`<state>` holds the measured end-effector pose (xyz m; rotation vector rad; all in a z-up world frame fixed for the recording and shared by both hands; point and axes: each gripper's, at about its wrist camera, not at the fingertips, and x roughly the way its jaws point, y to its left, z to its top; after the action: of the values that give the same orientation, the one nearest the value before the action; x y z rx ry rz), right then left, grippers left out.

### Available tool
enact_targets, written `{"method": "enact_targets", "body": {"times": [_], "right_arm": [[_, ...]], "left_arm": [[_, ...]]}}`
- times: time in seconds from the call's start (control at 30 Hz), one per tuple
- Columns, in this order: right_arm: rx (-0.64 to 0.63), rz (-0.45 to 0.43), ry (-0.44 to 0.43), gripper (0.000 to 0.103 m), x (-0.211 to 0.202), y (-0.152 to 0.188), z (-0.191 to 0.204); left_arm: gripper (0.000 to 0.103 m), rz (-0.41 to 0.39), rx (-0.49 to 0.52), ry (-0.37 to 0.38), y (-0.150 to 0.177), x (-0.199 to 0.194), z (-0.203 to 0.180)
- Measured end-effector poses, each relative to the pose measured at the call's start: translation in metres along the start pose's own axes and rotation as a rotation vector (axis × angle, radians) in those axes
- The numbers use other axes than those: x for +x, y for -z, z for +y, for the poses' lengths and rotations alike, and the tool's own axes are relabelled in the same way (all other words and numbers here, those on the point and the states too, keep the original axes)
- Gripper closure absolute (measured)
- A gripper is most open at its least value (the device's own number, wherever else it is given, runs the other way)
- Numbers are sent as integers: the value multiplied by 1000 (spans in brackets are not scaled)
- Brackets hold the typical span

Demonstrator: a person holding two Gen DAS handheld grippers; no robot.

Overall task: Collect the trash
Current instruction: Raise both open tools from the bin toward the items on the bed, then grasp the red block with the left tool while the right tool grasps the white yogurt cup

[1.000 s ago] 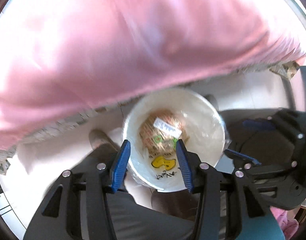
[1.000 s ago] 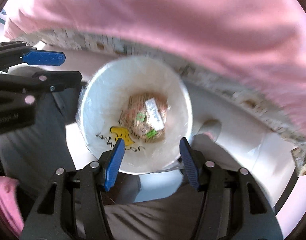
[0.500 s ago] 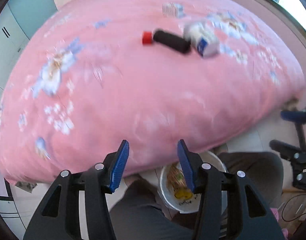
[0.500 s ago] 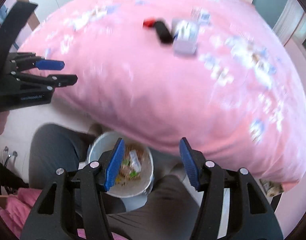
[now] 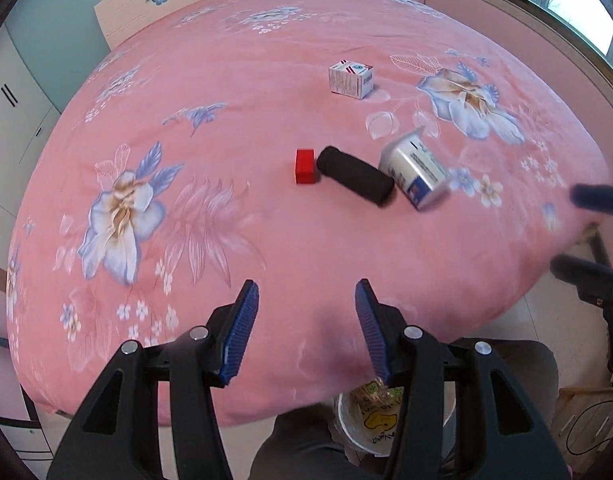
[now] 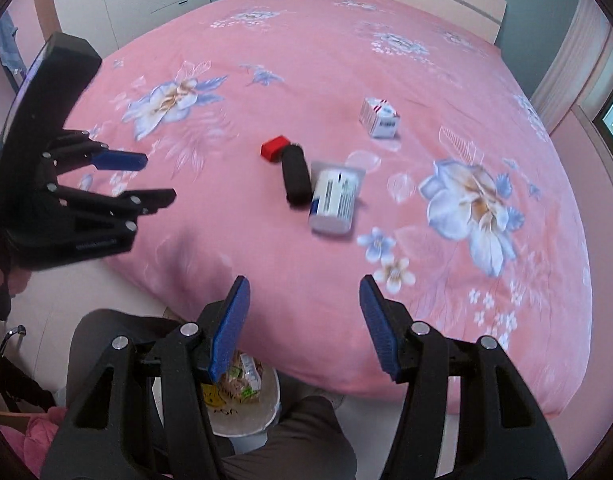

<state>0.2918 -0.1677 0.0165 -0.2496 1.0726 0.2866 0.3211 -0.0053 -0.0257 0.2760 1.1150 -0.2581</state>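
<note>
- Trash on the pink floral bedspread (image 5: 234,216): I am counting four pieces lying on top of it.
- One red rectangular block (image 5: 305,166) is touching the end of one black cylindrical roll (image 5: 355,174), and the roll's other end is touching one white tipped-over plastic cup with a blue label (image 5: 416,172).
- One small white cardboard box with red and blue print (image 5: 351,79) is sitting alone, well apart from that cluster, farther up the bed.
- I am holding my left gripper (image 5: 306,320) over the near edge of the bed, its two blue-padded fingers spread wide and gripping nothing.
- I am holding my right gripper (image 6: 302,320) the same way, two blue pads wide apart, nothing between them; the cup (image 6: 335,198) is lying ahead of it.
- One white round bin (image 6: 246,420) is standing on the floor below the bed edge, between my legs, with crumpled printed wrappers (image 6: 242,380) lying inside; how many wrappers, I cannot tell.
- From the right camera I am seeing the left gripper (image 6: 154,180) hovering off to the side, over the bed's edge.
</note>
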Motion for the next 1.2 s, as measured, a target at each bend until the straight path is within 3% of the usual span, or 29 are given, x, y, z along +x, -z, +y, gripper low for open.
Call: {"method": "enact_targets", "body": {"times": [0.7, 1.2], "right_arm": [[71, 110, -52, 45, 106, -69, -38], [120, 177, -77, 45, 173, -87, -56]], "left_arm": [[49, 80, 12, 44, -84, 96, 16], [49, 123, 14, 76, -110, 152, 23]]}}
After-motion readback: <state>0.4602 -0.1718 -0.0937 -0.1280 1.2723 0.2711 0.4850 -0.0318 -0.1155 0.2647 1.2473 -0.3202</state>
